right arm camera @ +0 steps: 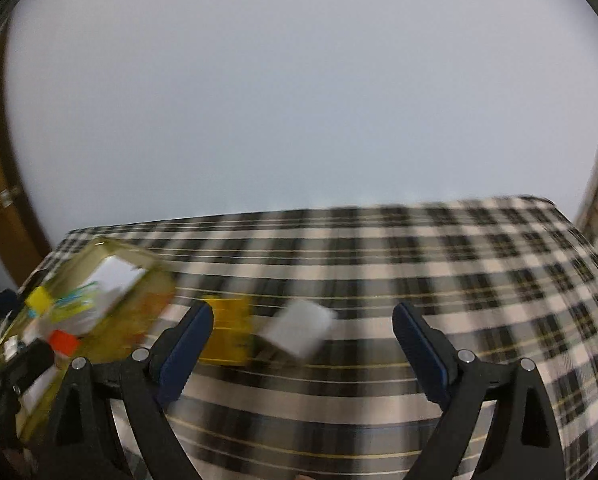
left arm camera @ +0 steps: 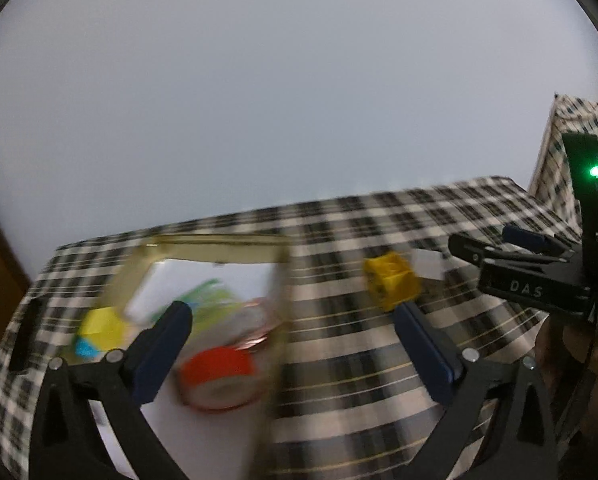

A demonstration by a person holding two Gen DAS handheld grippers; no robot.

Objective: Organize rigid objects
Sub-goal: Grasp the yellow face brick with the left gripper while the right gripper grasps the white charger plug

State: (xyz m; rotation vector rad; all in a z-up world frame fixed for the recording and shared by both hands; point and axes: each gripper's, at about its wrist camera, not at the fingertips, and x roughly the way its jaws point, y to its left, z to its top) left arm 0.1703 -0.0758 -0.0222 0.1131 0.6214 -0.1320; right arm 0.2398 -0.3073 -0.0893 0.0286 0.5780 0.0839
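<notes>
Both the left gripper [left arm camera: 295, 330] and the right gripper [right arm camera: 303, 330] were held wide and empty above the checked tabletop [right arm camera: 439, 264]; a yellow block [left arm camera: 393, 284] was seen outside the tray [left arm camera: 219, 246].

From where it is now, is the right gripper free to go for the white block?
Probably yes. The right gripper is open and empty, and the white block lies on the cloth just ahead between its fingers; only the yellow block sits beside it.
</notes>
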